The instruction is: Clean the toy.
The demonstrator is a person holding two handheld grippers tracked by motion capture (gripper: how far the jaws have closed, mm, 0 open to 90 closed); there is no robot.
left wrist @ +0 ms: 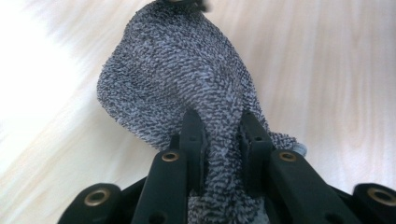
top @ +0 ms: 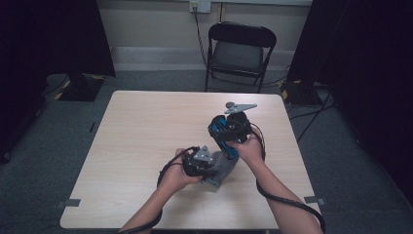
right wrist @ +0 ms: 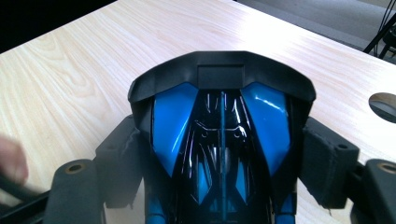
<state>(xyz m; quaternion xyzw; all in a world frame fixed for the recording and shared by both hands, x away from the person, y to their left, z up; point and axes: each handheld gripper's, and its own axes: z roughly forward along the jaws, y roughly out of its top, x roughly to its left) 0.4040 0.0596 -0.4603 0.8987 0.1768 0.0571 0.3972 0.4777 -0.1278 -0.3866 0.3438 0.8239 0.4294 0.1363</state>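
Observation:
A blue and black toy car point(top: 221, 132) is held tilted up over the middle of the wooden table point(top: 146, 126), and my right gripper point(top: 230, 127) is shut on its sides. In the right gripper view the car point(right wrist: 219, 74) sits between the pads point(right wrist: 327, 158), with its dark rear wing farthest from the camera. My left gripper point(top: 214, 168) is shut on a grey fuzzy cloth point(top: 223, 171) just below the car's lower end. The left gripper view has the cloth point(left wrist: 177, 79) bunched between the jaws of my left gripper point(left wrist: 219, 128), ballooning out ahead of them over the tabletop.
A black folding chair point(top: 238, 48) stands behind the table's far edge, with cables on the floor around it. Dark curtains hang at both sides. A round opening point(right wrist: 385, 105) in the tabletop lies to the right in the right gripper view.

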